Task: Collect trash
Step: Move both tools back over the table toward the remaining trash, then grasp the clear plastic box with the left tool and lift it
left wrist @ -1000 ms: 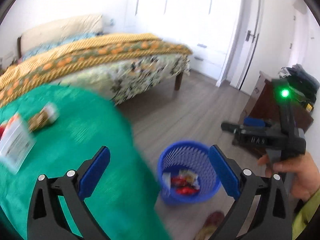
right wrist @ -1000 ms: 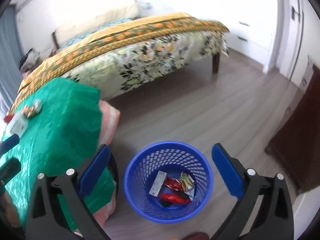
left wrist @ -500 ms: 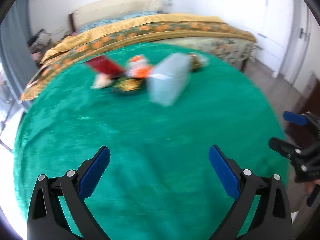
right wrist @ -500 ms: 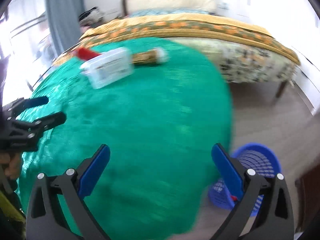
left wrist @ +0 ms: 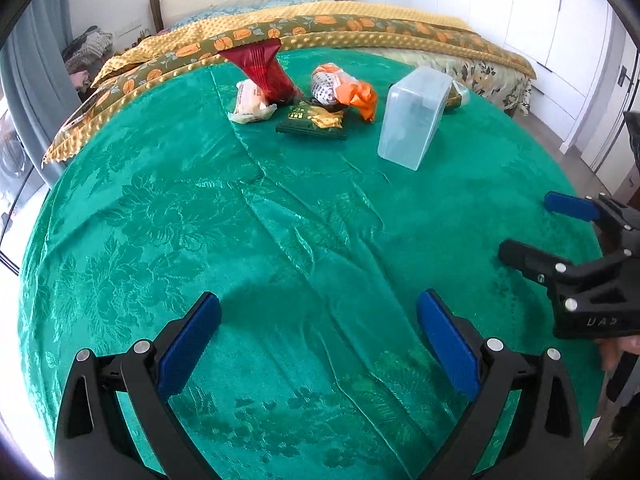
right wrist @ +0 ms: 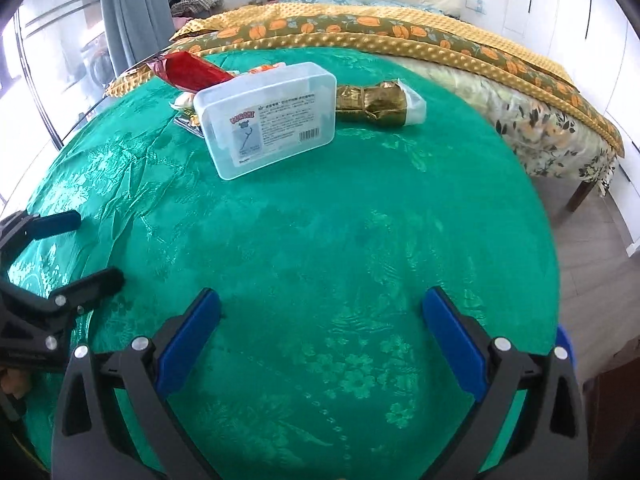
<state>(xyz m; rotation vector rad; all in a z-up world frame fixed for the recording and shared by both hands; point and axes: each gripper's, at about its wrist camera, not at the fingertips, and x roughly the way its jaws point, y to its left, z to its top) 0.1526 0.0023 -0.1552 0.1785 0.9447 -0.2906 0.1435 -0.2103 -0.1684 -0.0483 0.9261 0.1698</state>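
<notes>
Trash lies at the far side of a round table with a green cloth (left wrist: 280,240): a clear plastic box (left wrist: 414,118) (right wrist: 268,118), a red wrapper (left wrist: 262,68) (right wrist: 192,72), an orange and white wrapper (left wrist: 344,90), a dark green packet (left wrist: 310,122), a pale bun wrapper (left wrist: 250,102) and a gold foil wrapper (right wrist: 376,102). My left gripper (left wrist: 318,344) is open and empty over the near cloth. My right gripper (right wrist: 320,340) is open and empty too; it also shows in the left wrist view (left wrist: 544,228).
A bed with a yellow and orange blanket (left wrist: 360,28) stands behind the table. The blue bin's rim (right wrist: 564,340) peeks past the table's right edge. White wardrobes (left wrist: 560,20) and wood floor (right wrist: 600,240) lie to the right, a grey curtain (right wrist: 136,12) to the left.
Both grippers swung from the blue bin on the floor back over the green table; the trash pile now sits ahead of them. Both stayed open and empty.
</notes>
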